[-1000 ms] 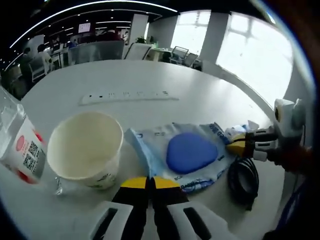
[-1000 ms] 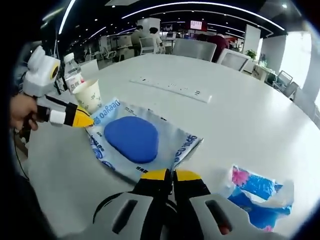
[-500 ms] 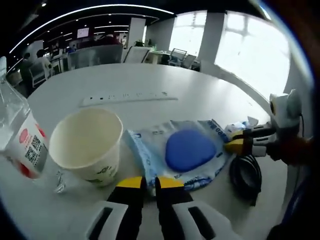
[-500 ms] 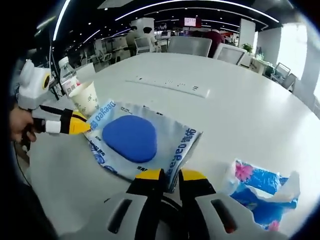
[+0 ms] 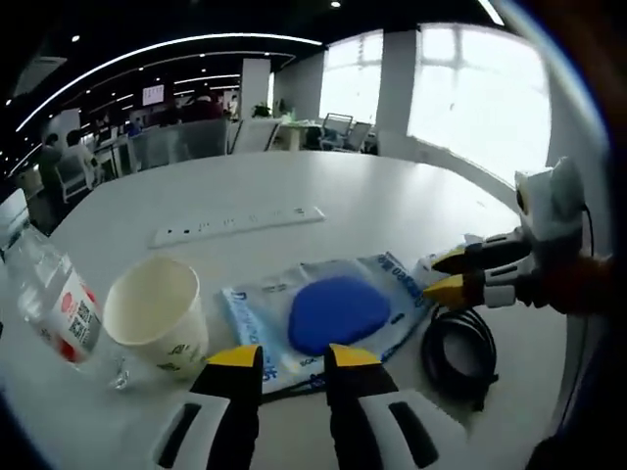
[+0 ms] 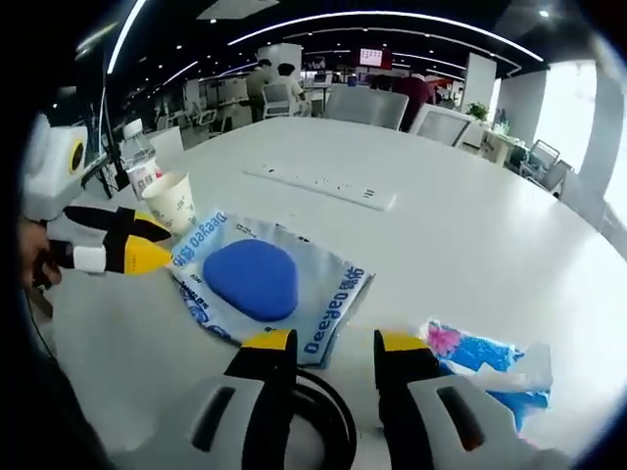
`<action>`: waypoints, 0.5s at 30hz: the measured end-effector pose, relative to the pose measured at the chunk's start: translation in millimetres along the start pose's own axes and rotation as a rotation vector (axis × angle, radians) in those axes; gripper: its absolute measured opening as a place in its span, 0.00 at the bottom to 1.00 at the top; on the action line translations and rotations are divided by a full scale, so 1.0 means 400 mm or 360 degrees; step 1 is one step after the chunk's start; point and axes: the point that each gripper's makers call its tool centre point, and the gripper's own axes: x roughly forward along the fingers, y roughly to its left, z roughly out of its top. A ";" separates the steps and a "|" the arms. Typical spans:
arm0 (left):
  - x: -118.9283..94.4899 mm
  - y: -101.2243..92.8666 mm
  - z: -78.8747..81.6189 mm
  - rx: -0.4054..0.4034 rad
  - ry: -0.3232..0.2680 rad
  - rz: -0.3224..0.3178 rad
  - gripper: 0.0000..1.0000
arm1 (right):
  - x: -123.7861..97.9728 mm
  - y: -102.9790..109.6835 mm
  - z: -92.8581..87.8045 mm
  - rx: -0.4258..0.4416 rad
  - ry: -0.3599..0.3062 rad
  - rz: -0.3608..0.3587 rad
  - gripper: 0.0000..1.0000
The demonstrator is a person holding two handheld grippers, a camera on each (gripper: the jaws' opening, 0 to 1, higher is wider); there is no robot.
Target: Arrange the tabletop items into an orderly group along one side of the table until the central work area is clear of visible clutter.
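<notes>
Two tools, left (image 5: 292,358) and right (image 6: 331,342), gape empty; we should grip the pouch (image 5: 328,311) by its near edge, sliding low.

Blue "Deesoo"-like lettering, not surely legible, on silver pouch (image 6: 257,284), QR code on bottle label (image 5: 65,315)

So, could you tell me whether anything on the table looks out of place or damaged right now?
Nothing looks spilled or broken. The paper cup stands upright and empty. The blue-and-white packet lies flat but crooked to the power strip, the tissue pack is crumpled, and the bottle seems to lean, though the lens may bend it.
</notes>
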 end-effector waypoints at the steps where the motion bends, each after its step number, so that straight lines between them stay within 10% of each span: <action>1: 0.002 -0.015 0.004 0.0012 -0.0001 -0.0015 0.24 | -0.010 -0.007 0.001 0.0018 -0.0014 -0.0005 0.30; 15: 0.035 -0.186 0.053 0.0103 -0.0001 -0.0225 0.30 | -0.118 -0.089 -0.046 0.0010 -0.0065 -0.0123 0.38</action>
